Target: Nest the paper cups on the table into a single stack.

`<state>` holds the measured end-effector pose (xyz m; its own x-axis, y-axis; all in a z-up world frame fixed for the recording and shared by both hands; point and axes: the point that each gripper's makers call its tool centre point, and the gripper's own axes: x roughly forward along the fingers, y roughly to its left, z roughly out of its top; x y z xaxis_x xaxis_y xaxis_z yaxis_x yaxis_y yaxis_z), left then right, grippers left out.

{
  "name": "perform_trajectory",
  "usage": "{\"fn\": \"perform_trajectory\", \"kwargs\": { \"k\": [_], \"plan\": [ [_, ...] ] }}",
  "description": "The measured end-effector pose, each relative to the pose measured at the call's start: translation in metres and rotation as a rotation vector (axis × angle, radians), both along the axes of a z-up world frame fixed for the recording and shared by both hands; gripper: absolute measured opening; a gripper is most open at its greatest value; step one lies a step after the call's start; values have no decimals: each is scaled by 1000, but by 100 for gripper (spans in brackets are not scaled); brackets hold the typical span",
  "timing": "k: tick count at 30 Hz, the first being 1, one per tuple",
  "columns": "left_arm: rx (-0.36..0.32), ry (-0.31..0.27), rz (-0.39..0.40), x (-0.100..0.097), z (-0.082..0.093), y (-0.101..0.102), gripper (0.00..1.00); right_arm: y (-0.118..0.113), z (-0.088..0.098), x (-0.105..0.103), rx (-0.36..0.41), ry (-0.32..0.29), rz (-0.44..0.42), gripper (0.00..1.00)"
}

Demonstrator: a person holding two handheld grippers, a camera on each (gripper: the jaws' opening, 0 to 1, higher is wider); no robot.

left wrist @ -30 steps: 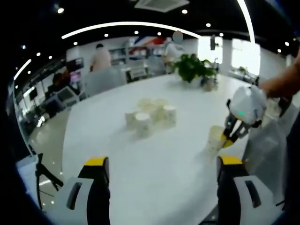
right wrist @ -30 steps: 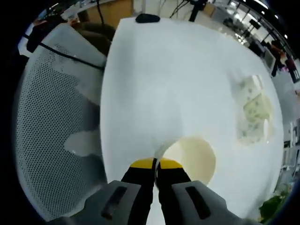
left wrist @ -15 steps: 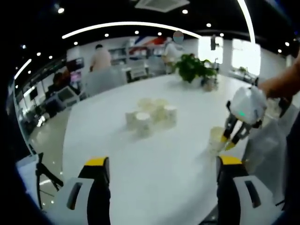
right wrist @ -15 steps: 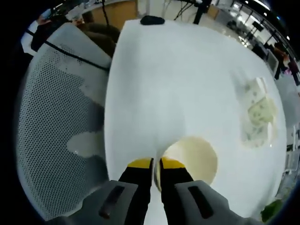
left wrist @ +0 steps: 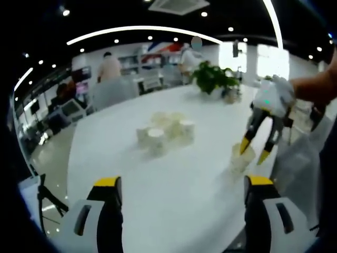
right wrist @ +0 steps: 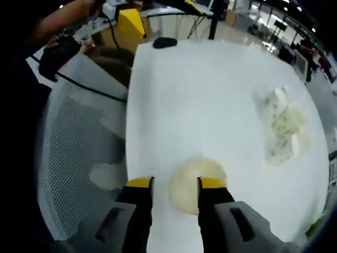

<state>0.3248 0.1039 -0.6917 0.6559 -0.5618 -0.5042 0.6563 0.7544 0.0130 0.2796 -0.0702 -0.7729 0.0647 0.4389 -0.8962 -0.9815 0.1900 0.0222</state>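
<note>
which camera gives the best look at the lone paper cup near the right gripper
The right gripper view: the lone paper cup lies close, its open mouth showing beside the open right gripper. The left gripper view shows it small and blurred, from the side.

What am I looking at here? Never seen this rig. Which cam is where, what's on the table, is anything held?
No robot arm: a person holds a two-jaw gripper in each hand, and a fisheye camera rides on each, looking along its jaws.

Left gripper view: the left gripper rises from the bottom with yellow-tipped jaws wide apart and nothing between them. Ahead lies a white table with a cluster of cups, a plant behind it, and people in the background. The right gripper comes in from the right, above a lone cup.

Right gripper view: this camera looks down on that same cup. The right gripper is open, its jaws apart at the cup's rim. A mesh chair stands beside the table.

Nothing is held by either gripper.
</note>
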Motion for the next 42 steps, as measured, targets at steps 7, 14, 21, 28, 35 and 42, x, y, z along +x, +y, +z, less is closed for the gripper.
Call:
{"fn": "perform_trajectory", "kwargs": {
  "k": [7, 14, 21, 28, 35, 42],
  "plan": [
    [-24, -13, -11, 3, 6, -7, 97, -14, 35, 29, 89, -84, -91, 39],
    [-58, -18, -15, 7, 11, -13, 99, -43, 55, 53, 194, -162, -223, 44],
    [-79, -19, -25, 7, 9, -19, 99, -69, 67, 61, 349, -251, -326, 48],
    [-98, -25, -40, 4, 1, -23, 99, -87, 68, 58, 451, -297, -397, 52],
    [-97, -13, -38, 1, -8, -26, 99, -112, 60, 53, 511, -291, -491, 59],
    [-113, -27, -28, 0, -11, -27, 99, -136, 69, 60, 596, -346, -625, 73]
  ]
}}
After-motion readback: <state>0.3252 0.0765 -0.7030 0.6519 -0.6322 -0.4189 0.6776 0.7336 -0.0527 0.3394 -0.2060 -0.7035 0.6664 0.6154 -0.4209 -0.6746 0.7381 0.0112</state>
